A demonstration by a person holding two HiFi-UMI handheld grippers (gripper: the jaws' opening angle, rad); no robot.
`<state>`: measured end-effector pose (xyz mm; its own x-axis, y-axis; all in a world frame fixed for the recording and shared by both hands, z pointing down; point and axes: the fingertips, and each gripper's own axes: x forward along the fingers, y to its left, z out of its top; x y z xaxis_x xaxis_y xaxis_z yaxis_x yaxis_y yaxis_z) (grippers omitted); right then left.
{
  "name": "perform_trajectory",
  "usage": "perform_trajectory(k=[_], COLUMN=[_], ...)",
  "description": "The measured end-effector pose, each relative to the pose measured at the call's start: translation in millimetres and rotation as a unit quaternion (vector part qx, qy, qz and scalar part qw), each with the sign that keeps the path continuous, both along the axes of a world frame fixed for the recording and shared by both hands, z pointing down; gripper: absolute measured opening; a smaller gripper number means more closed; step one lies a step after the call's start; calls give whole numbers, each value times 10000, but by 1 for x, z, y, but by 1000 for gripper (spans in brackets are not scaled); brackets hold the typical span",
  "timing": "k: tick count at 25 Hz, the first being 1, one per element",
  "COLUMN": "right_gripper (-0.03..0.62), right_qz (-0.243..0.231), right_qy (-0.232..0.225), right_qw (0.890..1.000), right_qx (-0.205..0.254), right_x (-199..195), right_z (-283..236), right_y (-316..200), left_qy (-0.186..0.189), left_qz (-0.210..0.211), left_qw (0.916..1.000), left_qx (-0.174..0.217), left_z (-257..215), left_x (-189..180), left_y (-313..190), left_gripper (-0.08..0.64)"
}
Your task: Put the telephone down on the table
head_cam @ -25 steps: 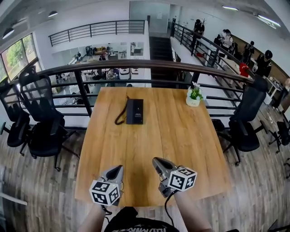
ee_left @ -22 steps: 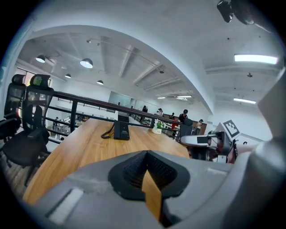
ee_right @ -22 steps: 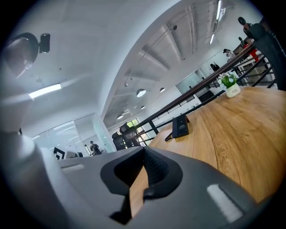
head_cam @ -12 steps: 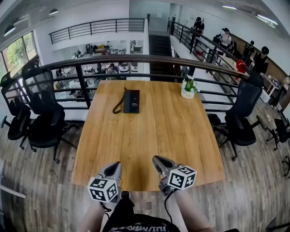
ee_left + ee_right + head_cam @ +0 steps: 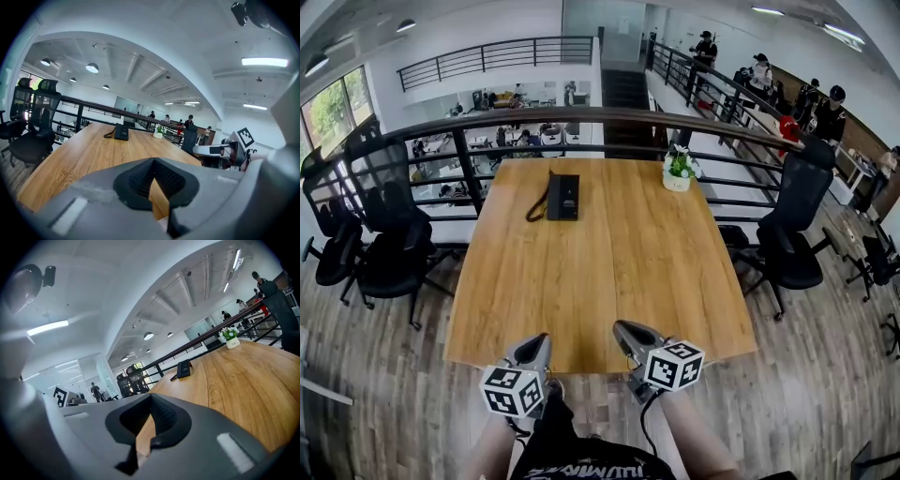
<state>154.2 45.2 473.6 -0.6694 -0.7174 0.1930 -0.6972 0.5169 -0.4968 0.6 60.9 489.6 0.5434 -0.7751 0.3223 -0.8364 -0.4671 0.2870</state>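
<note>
Telephone position: The telephone [image 5: 562, 197] lies flat on the table [image 5: 609, 281], upper left of centre in the head view and near the far edge by the railing [image 5: 581, 117]. Its cord [image 5: 533, 208] loops on the wood at its left side.
Left claw: My left gripper [image 5: 538, 342] is clenched, tips together, with nothing between them. It sits at bottom centre of the head view, at the table's near edge.
Right claw: My right gripper [image 5: 624, 330] is likewise clenched and empty, just right of the left one.
Clearance: Both claws are well apart from the telephone, with nearly the whole tabletop between.
Completed: By my judgement the set-down is done. The telephone rests on the wood with neither claw supporting it.
Remaining: Nothing of the task appears outstanding.
Limitation: The telephone is small in every view, so I cannot confirm that the handset is seated squarely on its base.
Other item: A potted plant [image 5: 678, 173] stands at the table's upper right, well apart from the telephone.
</note>
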Motion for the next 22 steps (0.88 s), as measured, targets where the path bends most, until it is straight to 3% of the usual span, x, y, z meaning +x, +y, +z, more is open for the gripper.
perform_trajectory(k=[22], right_gripper=[-2], right_qz=[-128], right_qy=[-2], right_qw=[9998], right_qx=[-148], right_x=[7], right_z=[18], right_y=[62], left_qy=[-78], left_qz=[-215], left_qw=[9994], left_qx=[-247], left_z=[16], left_x=[2], left_y=[76], left_gripper=[2])
